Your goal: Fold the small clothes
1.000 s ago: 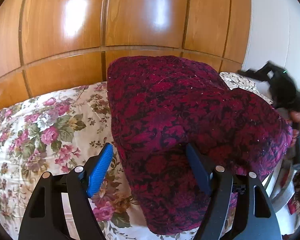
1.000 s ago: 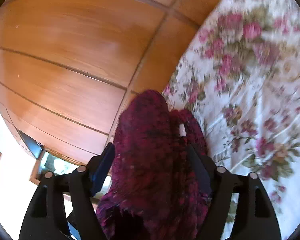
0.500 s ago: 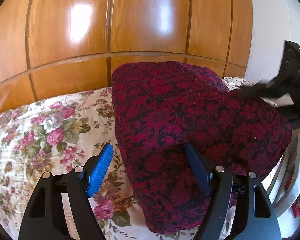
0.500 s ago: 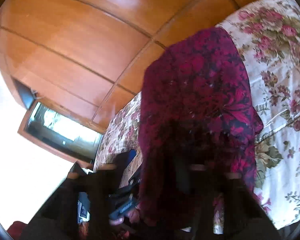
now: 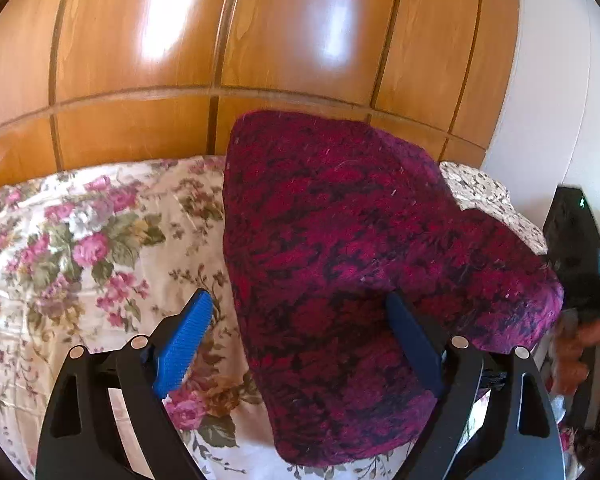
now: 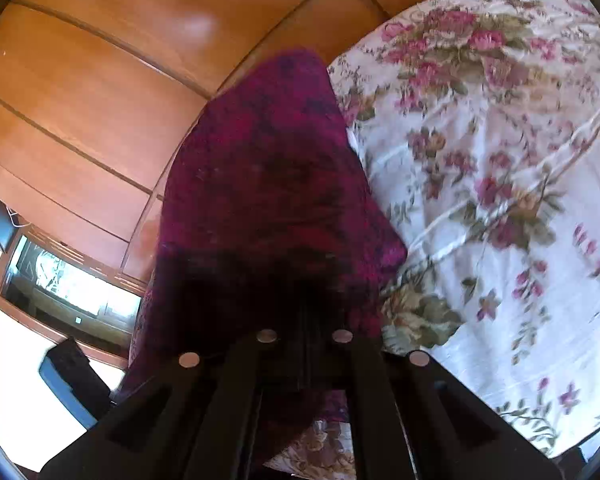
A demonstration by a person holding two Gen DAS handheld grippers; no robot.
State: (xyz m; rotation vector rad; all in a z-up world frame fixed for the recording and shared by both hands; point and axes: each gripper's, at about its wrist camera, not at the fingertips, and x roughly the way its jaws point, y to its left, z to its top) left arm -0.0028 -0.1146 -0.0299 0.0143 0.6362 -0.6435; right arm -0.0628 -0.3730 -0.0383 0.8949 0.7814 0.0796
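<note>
Crimson-and-black patterned garment [image 5: 340, 272] lay in a thick folded heap on the floral bedsheet [image 5: 80, 248], its far edge reaching toward the wooden panelled wall [image 5: 260, 40]. Left gripper [image 5: 300, 344] stood spread wide, its blue left pad [image 5: 184, 344] over the sheet and the right pad against the cloth's near part. Right gripper [image 6: 304, 312] had its fingers drawn close together, pinching the garment's right edge, with cloth draped over the tips.

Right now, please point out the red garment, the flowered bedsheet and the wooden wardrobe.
red garment [image 5: 340, 248]: left wrist view, its upper middle.
flowered bedsheet [image 5: 80, 256]: left wrist view, bare part at left.
wooden wardrobe [image 5: 292, 32]: left wrist view, upper door panel.
</note>
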